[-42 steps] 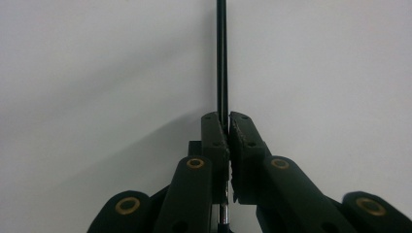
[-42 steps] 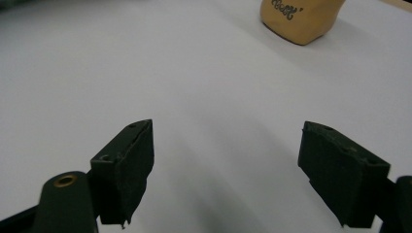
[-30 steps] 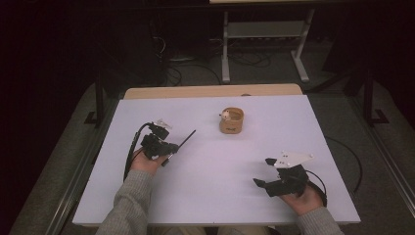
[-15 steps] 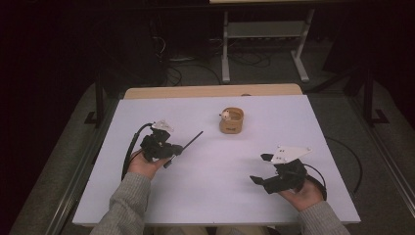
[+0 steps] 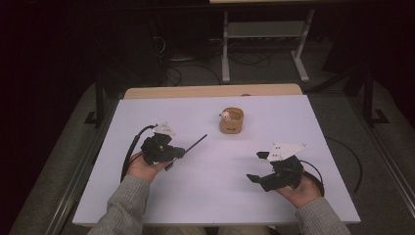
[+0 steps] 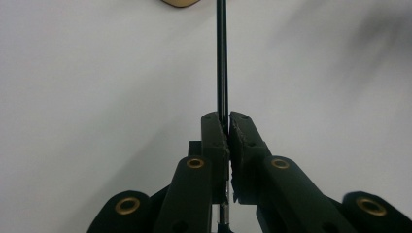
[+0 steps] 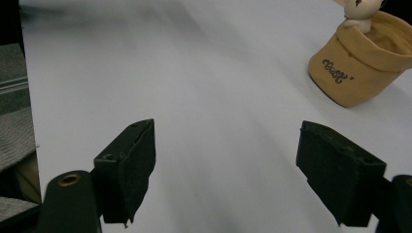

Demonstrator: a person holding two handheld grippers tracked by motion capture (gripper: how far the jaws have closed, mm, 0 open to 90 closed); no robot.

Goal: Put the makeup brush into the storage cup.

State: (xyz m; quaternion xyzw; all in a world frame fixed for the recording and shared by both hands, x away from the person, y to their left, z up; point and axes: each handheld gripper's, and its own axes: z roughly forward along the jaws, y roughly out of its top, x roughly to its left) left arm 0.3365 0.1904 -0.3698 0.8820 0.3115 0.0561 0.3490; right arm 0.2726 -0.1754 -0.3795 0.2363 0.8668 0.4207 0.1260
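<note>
Nearest the person, at about five o'clock on the pale lavender worktop [image 5: 205, 196], the right claw [image 5: 258, 167] hangs with its jaws wide apart and nothing between them, so it offers no support if the other hand slips. At about nine o'clock the left claw [image 5: 182, 152] is clamped on the near end of a thin, straight black rod [image 5: 195, 144], whose free length angles off toward one o'clock, above the worktop. In the left gripper view the rod [image 6: 222, 58] sits in the narrow seam between the pads, gripped far from its tip; such a slim, smooth shaft could pivot or slide out, and a small wrist tremor would swing the tip widely. Farther off, near twelve o'clock, stands a small tan fabric pouch-like cup with a little white figure at its rim [image 5: 231, 120]; being light and soft-sided, it would likely tip or skid if the rod's tip struck its wall instead of clearing the rim.
</note>
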